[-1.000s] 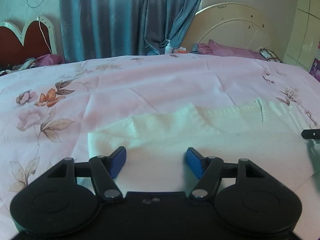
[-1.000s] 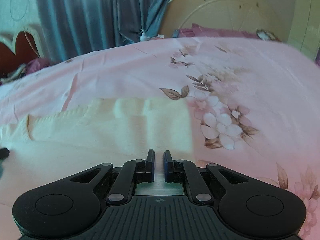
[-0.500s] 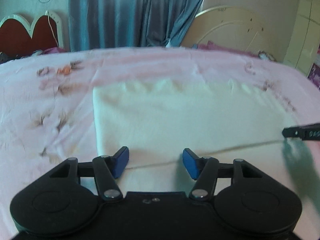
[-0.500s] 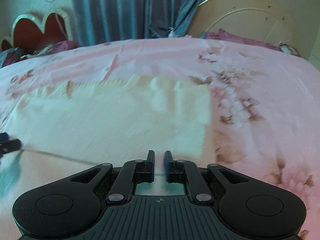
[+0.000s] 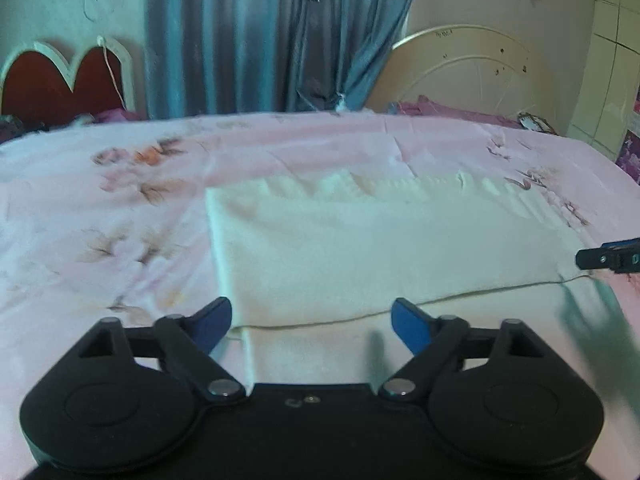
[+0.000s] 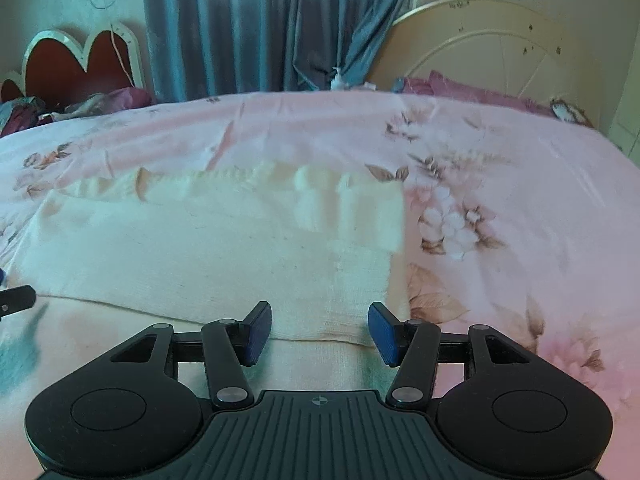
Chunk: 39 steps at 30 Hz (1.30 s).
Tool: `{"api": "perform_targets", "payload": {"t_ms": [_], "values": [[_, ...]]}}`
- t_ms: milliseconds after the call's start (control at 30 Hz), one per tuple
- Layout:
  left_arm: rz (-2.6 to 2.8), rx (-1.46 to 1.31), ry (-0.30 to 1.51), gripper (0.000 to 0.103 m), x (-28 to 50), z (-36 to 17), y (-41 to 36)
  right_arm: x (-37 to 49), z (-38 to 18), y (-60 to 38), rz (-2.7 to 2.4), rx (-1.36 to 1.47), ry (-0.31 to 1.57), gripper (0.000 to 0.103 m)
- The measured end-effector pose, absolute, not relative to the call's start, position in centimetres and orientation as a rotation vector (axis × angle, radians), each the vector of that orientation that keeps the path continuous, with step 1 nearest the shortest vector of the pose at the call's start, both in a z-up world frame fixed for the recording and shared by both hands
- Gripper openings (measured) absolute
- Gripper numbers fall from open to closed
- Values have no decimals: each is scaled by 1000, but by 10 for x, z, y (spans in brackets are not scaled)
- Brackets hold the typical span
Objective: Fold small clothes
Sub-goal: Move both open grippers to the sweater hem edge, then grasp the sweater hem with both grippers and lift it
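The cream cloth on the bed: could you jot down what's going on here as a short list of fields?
garment: cream knit cloth, folded over itself, lying flat
surface: pink floral bedsheet
left gripper: jaws opening, nothing pinched, above the fold's near edge
right gripper: jaws opening, nothing pinched, near the cloth's right corner
background: blue curtain, cream headboard

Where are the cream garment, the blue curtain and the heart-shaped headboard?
cream garment (image 5: 380,256), left wrist view, middle of folded layer
blue curtain (image 6: 240,28), right wrist view, middle folds
heart-shaped headboard (image 6: 76,68), right wrist view, red panel
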<state>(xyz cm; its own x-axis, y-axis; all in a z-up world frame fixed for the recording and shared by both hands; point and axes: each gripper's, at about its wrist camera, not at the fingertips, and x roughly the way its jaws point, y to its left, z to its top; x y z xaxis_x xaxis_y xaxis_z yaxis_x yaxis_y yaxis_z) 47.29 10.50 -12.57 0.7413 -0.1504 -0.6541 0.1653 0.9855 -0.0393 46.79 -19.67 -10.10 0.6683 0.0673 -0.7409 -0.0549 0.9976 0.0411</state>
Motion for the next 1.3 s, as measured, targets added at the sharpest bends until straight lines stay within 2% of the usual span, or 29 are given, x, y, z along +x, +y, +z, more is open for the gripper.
{"api": "perform_targets", "payload": {"t_ms": [100,300,567,600,633,667,867,967,1300], "values": [[-160,10,716,85,460,-120,113,460,-90,-194,89,2,813,54],[-146,-24,721,77,417,-108,123,423,-70,-210,155,55,776,54],[-139,5,743,69,330,-104,111,327,-61,-261,190,100,757,54],[-140,4,749,65,321,-104,109,315,-62,-269,193,114,762,50],[-145,-3,758,61,309,-103,108,301,-64,-277,198,132,773,39],[-154,-15,766,60,298,-103,107,287,-66,-286,201,151,785,35],[-152,-57,804,59,236,-107,106,207,-80,-314,232,231,844,35],[-144,-101,833,54,209,-114,111,177,-94,-320,261,277,886,35],[-129,-265,900,49,160,-125,137,143,-119,-333,319,459,952,35]]}}
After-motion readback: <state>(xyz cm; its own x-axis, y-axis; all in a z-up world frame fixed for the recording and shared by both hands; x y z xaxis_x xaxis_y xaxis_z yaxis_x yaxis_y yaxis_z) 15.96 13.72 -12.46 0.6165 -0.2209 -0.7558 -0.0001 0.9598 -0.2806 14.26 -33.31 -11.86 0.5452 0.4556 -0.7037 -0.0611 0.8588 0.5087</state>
